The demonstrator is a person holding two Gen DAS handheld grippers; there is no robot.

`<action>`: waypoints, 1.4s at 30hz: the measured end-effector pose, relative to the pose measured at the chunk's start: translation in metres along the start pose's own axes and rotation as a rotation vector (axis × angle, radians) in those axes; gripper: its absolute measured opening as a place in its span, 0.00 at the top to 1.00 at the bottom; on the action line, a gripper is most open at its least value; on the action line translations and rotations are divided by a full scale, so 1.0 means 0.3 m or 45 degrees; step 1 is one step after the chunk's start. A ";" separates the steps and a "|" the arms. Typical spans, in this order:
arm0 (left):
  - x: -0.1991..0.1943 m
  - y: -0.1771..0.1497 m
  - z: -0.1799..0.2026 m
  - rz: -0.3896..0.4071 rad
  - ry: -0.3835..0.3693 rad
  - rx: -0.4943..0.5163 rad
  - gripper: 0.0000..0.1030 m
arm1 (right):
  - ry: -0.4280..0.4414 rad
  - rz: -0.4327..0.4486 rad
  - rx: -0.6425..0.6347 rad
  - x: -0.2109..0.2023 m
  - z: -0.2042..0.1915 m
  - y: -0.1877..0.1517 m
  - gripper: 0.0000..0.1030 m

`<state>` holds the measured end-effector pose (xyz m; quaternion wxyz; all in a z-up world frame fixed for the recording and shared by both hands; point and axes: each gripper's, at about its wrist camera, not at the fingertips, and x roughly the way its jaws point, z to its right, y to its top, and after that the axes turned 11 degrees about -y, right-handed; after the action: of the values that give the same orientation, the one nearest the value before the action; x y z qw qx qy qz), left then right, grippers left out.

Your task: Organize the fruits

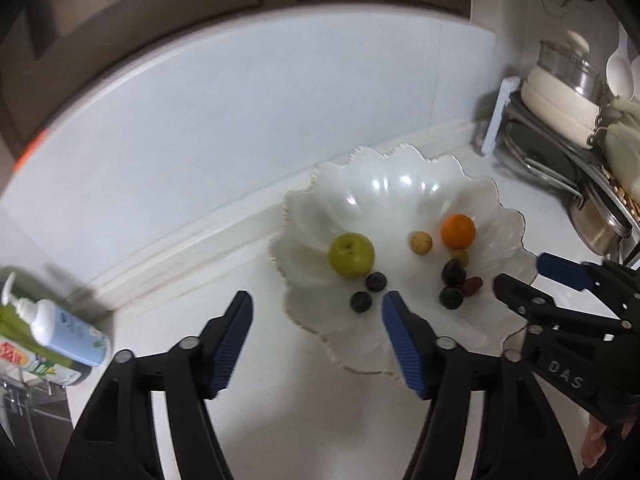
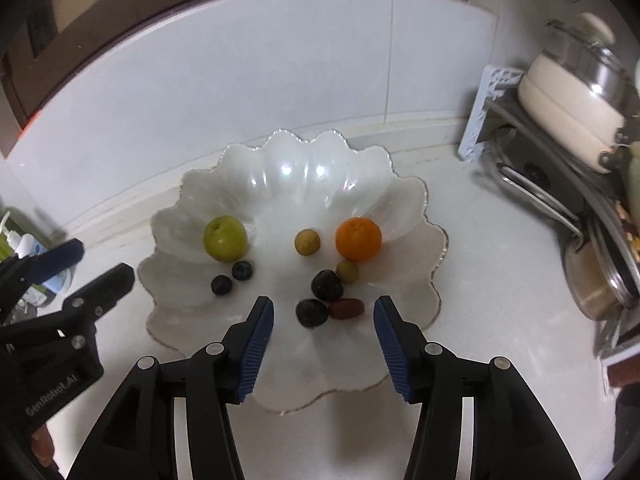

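Big scalloped dish [image 2: 408, 208] on the bench [image 2: 500, 264], near its front edge; could skid or tip under a careless nudge. Green apple [image 2: 225, 238] and orange [image 2: 358, 239] inside, liable to roll if bumped. Dark berries [image 2: 311, 312] and red date [image 2: 346, 308] clustered, easy to scatter. Left claw [image 1: 318, 334] and right claw [image 2: 324, 338] both released, empty, hovering above the near rim.

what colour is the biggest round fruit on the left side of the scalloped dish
Yellow-green fruit, clearest in the right wrist view.
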<state>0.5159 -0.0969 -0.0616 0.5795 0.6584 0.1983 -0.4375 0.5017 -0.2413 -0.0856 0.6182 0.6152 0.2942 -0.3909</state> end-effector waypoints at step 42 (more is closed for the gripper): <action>-0.869 -0.727 0.160 0.598 0.076 0.006 0.06 | -0.209 0.619 0.234 -0.876 0.077 -0.748 0.17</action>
<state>0.1913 -0.0233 0.0226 0.6577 0.7004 0.0558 -0.2716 0.1724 -0.2183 0.0191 0.6572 0.6876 0.0500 -0.3046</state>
